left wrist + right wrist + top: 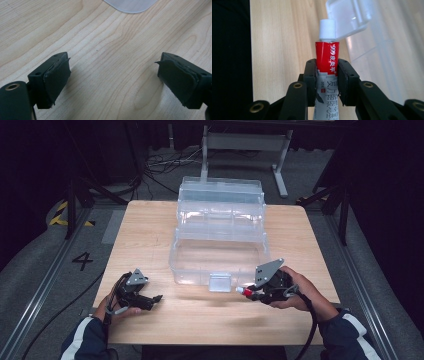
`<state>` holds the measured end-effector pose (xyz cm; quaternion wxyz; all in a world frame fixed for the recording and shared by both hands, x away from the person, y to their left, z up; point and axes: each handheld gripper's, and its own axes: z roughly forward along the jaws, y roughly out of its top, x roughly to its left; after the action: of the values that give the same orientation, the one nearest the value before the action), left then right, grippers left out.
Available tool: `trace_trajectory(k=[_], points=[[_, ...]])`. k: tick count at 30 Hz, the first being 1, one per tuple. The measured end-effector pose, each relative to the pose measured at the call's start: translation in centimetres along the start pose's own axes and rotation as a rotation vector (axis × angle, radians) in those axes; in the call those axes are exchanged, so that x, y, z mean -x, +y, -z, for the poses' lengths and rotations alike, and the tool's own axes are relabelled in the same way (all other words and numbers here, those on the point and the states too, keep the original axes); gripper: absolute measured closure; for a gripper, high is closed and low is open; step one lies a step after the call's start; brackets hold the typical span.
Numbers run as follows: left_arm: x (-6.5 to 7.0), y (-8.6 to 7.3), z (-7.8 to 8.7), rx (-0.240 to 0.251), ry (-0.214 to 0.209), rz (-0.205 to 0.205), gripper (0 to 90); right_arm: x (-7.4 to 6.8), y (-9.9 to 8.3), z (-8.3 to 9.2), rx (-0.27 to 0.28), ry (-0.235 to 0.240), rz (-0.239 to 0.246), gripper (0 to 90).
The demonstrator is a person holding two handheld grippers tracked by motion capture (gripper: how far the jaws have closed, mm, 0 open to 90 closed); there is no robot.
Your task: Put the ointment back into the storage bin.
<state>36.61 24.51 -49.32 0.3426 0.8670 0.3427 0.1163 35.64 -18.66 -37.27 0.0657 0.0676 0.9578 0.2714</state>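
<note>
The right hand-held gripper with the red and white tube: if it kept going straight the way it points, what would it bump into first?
Probably the clear plastic box. The tube clamped in the right hand-held gripper leads, and its white cap points at the box's front latch. How much gap remains is unclear.

Two handheld black grippers and a person's dark-sleeved forearms.

Each gripper, the left gripper (159, 298) and the right gripper (243, 291), is matte black with a grey three-cornered plate on top and a black cable trailing back past the wrist. The fingers (56, 77) are blocky, faced with worn black rubber pads that peel at the edges, with small screw holes and brass-ringed pivots. The sleeves (86, 340) are dark navy with a white stripe.
</note>
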Motion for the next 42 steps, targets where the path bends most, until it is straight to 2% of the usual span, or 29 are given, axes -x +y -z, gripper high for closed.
trace_trajectory(k=[7,15,18,23,31,34,42], points=[[0.0,0.0,0.0,0.002,-0.001,0.005,11.1,0.3,0.6,1.9,0.040,-0.038,-0.004,71.4],[0.0,0.0,0.0,-0.001,-0.002,0.004,11.1,0.6,1.9,3.0,0.034,-0.065,0.014,71.4],[0.0,0.0,0.0,0.001,-0.001,0.004,11.1,1.2,2.8,3.5,0.026,-0.081,0.031,71.4],[0.0,0.0,0.0,0.001,-0.001,0.005,11.1,2.3,3.6,4.2,0.028,-0.087,0.015,71.3],[0.0,0.0,0.0,0.001,-0.001,0.005,11.1,3.4,4.9,5.4,0.015,-0.124,0.026,71.3],[0.0,0.0,0.0,0.002,0.000,0.006,11.1,4.0,5.4,5.8,0.012,-0.157,0.026,71.3],[0.0,0.0,0.0,0.000,-0.001,0.005,11.1,5.6,6.5,5.6,0.003,-0.154,0.012,71.3]])
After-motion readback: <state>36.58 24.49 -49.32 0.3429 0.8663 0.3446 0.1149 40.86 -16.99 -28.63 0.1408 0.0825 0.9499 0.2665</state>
